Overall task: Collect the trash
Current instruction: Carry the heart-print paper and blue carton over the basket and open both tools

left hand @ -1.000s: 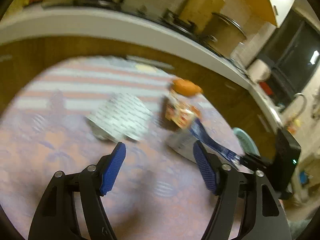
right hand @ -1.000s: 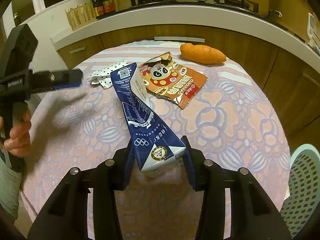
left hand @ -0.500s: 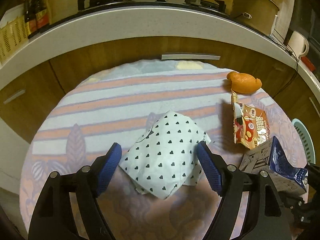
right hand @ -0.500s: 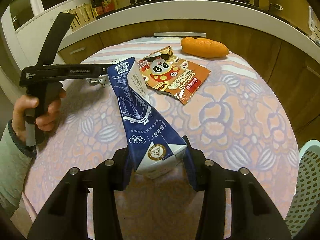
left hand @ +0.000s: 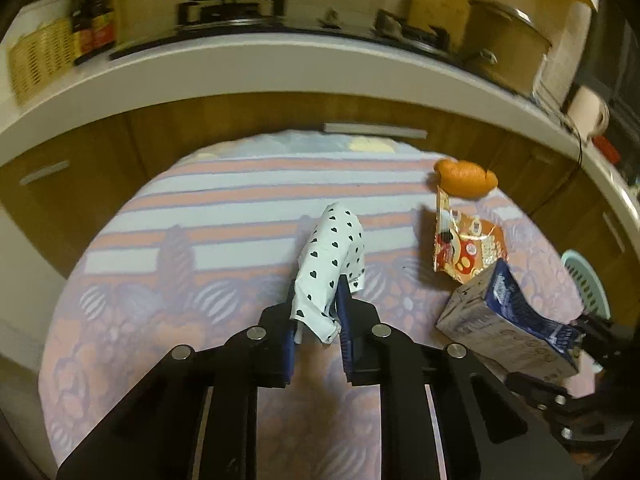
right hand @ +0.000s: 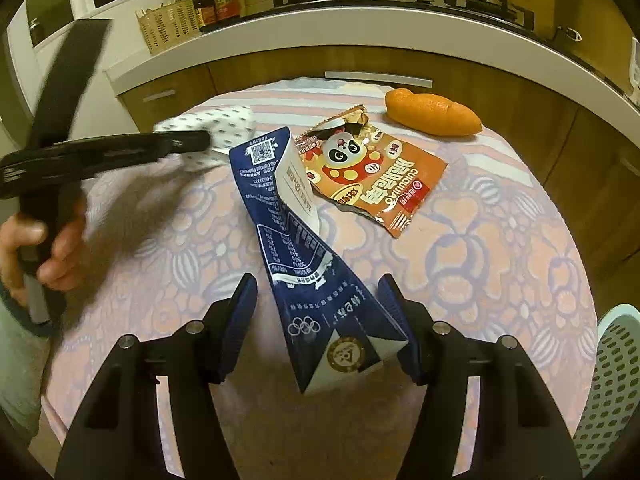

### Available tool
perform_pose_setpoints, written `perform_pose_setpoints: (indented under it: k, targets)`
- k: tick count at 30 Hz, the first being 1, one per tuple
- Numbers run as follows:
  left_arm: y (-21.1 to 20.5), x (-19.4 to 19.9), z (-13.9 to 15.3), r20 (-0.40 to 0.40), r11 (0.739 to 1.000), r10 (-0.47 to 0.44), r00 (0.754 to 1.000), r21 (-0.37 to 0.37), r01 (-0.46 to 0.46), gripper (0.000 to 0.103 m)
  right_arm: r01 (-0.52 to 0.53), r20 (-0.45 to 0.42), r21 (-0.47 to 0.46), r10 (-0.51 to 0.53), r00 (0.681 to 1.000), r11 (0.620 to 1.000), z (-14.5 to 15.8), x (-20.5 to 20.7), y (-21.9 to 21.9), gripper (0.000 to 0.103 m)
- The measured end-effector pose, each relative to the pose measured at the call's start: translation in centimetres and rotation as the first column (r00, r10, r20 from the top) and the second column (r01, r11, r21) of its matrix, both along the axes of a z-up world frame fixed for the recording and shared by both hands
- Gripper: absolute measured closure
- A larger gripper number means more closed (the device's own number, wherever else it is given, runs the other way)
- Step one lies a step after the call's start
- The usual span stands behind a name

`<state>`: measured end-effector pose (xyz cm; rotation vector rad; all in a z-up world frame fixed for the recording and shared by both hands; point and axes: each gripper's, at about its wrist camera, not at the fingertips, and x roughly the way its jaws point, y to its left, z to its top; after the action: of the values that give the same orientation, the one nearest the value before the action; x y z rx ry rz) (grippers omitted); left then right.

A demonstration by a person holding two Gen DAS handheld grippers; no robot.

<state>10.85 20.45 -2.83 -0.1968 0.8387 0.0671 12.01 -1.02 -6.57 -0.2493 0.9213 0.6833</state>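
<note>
My left gripper [left hand: 316,316] is shut on a white paper napkin with black hearts [left hand: 334,258], pinching its near end so it stands up between the pads. My right gripper [right hand: 318,320] is open around the base of a flattened blue milk carton [right hand: 308,252], which leans on the right pad; the left pad stands apart from it. An orange panda snack wrapper [right hand: 376,178] lies on the round table beyond the carton. The napkin [right hand: 216,126] and the left gripper [right hand: 192,140] show blurred at the left of the right wrist view. The carton [left hand: 504,320] and wrapper [left hand: 466,246] show in the left wrist view.
An orange bread-like lump [right hand: 432,112] lies at the table's far right. A pale green perforated basket [right hand: 612,384] stands off the table's right edge. The patterned tablecloth [right hand: 500,248] covers the table. Wooden cabinets and a white counter [right hand: 360,36] curve behind.
My left gripper has closed on the heart napkin and bunched it upright. My right gripper has opened from its grip on the milk carton, which still rests between the jaws.
</note>
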Motion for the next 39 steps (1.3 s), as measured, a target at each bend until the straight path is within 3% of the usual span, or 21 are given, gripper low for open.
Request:
perform_pose_setpoints:
  k: [4, 7, 13, 19, 32, 39]
  targets:
    - [1.3, -2.1, 1.2, 0.039, 0.998, 0.028, 0.999, -0.056, -0.026, 0.088, 0.009, 0.005, -0.013, -0.009, 1.0, 1.0, -0.1, -0.4, 0.0, 0.045]
    - [1.5, -3.0, 2.1, 0.046, 0.997, 0.038, 0.998, -0.061, -0.035, 0.088, 0.012, -0.006, -0.02, -0.012, 1.0, 1.0, -0.1, -0.8, 0.0, 0.067]
    - [-0.3, -4.2, 3.6, 0.075, 0.998, 0.014, 0.997, -0.054, -0.01, 0.088, 0.002, -0.005, -0.017, -0.002, 1.0, 1.0, 0.3, -2.4, -0.2, 0.067]
    - [-3.2, -5.3, 5.7, 0.12, 0.998, -0.026, 0.992, -0.05, 0.032, 0.088, 0.02, 0.041, 0.052, -0.023, 0.999, 0.998, 3.2, -4.5, -2.3, 0.067]
    - [-14.9, -5.3, 8.0, 0.189, 0.978, -0.193, 0.963, -0.045, 0.205, 0.088, 0.204, 0.148, 0.138, -0.224, 0.963, 0.969, 8.6, -6.1, -13.3, 0.067]
    - [-23.7, -3.1, 7.8, 0.182, 0.939, -0.334, 0.925, -0.026, 0.344, 0.088, 0.364, 0.231, 0.136, -0.386, 0.893, 0.922, 10.3, -5.8, -21.3, 0.067]
